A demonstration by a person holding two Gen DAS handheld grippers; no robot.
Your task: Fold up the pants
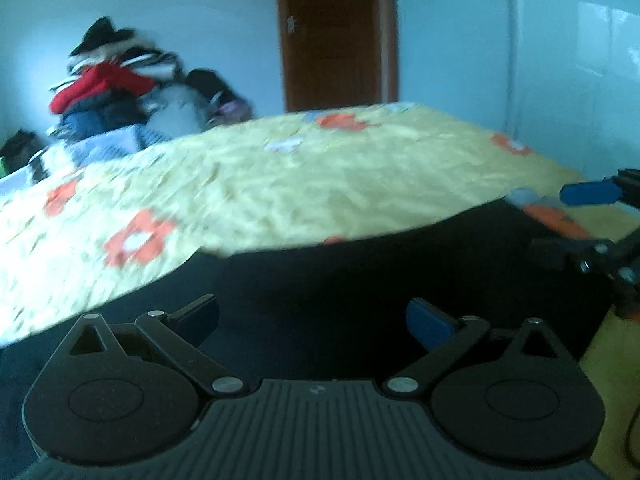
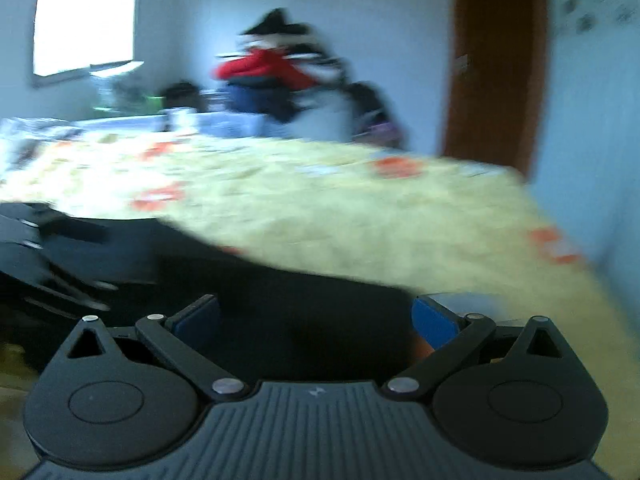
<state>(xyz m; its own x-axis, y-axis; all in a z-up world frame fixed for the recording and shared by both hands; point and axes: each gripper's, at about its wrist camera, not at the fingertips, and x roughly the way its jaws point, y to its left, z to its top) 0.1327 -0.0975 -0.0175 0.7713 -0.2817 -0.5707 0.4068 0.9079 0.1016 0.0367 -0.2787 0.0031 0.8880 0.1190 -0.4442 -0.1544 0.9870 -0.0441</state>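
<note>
Dark pants (image 1: 360, 276) lie flat on a yellow flowered bedspread (image 1: 320, 176), filling the near part of both views. My left gripper (image 1: 312, 320) is open, its fingers spread wide just above the pants. My right gripper (image 2: 316, 320) is open too, over the pants (image 2: 300, 300) near their right edge. The right gripper also shows at the right edge of the left wrist view (image 1: 576, 220), with blue pads. The left gripper shows at the left edge of the right wrist view (image 2: 52, 252). Both views are blurred.
A pile of clothes (image 1: 116, 92) with a red garment stands at the far side of the bed. A brown door (image 1: 336, 32) is in the back wall. A bright window (image 2: 84, 24) is at the left. The bedspread (image 2: 360, 208) reaches far and right.
</note>
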